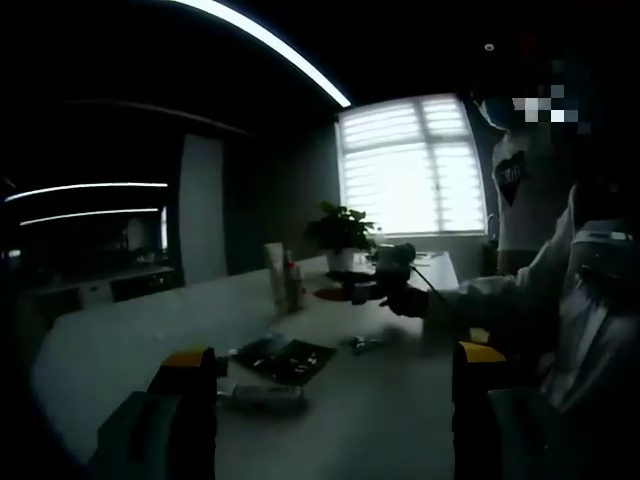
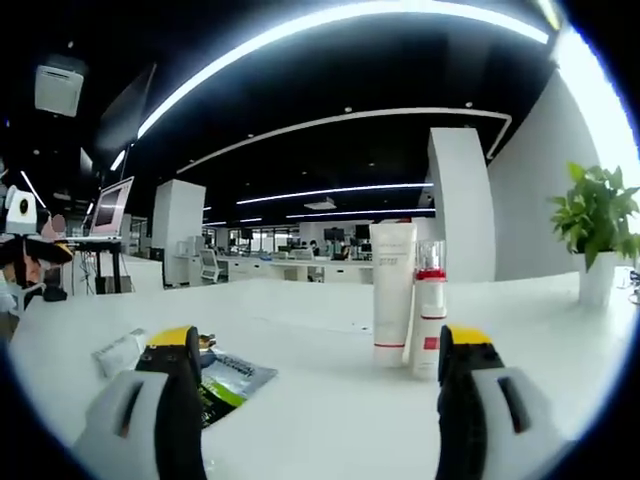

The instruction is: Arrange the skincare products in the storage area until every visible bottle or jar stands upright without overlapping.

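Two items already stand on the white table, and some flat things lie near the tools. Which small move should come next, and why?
Probably lower the open right tool toward the flat dark sachet with green print lying on the white table. The tall white tube and the small white bottle with a red collar beside it already stand upright, so the lying pieces seem to be what remains.
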Action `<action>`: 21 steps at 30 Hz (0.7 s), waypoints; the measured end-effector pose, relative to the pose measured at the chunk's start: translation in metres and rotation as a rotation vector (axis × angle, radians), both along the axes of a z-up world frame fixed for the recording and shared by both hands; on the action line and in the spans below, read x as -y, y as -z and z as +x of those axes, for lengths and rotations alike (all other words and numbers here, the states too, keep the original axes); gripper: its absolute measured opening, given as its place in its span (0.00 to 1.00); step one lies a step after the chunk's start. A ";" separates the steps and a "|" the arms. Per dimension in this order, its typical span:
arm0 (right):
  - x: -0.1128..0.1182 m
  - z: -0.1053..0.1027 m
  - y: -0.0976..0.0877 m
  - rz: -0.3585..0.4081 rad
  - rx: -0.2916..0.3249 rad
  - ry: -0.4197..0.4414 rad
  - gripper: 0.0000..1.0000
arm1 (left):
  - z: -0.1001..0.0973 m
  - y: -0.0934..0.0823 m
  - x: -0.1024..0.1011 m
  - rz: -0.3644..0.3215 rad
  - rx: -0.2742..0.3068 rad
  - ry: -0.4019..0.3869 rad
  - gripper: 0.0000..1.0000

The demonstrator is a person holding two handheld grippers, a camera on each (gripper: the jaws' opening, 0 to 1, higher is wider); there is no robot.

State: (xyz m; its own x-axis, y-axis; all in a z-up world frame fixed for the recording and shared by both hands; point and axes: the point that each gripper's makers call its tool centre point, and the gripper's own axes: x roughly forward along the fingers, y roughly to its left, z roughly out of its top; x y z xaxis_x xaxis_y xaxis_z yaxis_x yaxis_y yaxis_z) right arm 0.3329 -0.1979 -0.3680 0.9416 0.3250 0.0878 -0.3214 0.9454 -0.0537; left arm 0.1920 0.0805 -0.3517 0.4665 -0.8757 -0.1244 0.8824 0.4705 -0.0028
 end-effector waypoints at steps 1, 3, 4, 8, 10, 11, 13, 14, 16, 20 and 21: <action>-0.001 0.000 0.000 0.001 0.003 -0.002 0.99 | 0.000 0.000 0.000 0.001 0.000 -0.001 1.00; -0.002 -0.001 0.000 -0.002 0.006 -0.006 0.99 | 0.001 0.002 0.000 0.007 -0.004 -0.012 1.00; -0.004 -0.001 0.000 0.002 0.007 -0.012 0.99 | 0.001 0.003 0.000 0.008 -0.007 -0.013 1.00; -0.008 0.000 -0.001 0.004 0.017 -0.030 0.99 | 0.006 0.008 0.000 0.012 -0.029 -0.042 1.00; -0.009 0.001 -0.003 0.005 0.023 -0.041 0.99 | 0.010 0.008 -0.001 0.009 -0.040 -0.064 1.00; -0.010 0.001 -0.004 0.007 0.025 -0.045 0.99 | 0.012 0.008 -0.002 0.007 -0.054 -0.079 1.00; -0.010 0.001 -0.005 0.005 0.033 -0.050 0.99 | 0.016 0.009 -0.002 0.008 -0.073 -0.104 1.00; -0.011 0.002 -0.006 0.001 0.036 -0.052 0.99 | 0.018 0.011 -0.002 0.021 -0.086 -0.119 1.00; -0.010 0.002 -0.007 -0.005 0.043 -0.054 0.99 | 0.021 0.016 -0.004 0.050 -0.129 -0.152 1.00; -0.009 -0.001 -0.011 -0.006 0.064 -0.056 0.99 | 0.027 0.011 -0.006 0.020 -0.180 -0.196 1.00; -0.008 -0.001 -0.013 -0.001 0.069 -0.057 0.99 | 0.029 0.009 -0.006 0.013 -0.184 -0.206 1.00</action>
State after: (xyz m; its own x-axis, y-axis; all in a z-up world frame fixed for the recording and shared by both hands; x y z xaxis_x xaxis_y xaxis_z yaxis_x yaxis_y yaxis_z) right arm 0.3316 -0.1898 -0.3552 0.9134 0.3778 0.1513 -0.3699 0.9258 -0.0784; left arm 0.2209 0.0868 -0.3608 0.6029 -0.7626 -0.2345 0.7535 0.6408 -0.1467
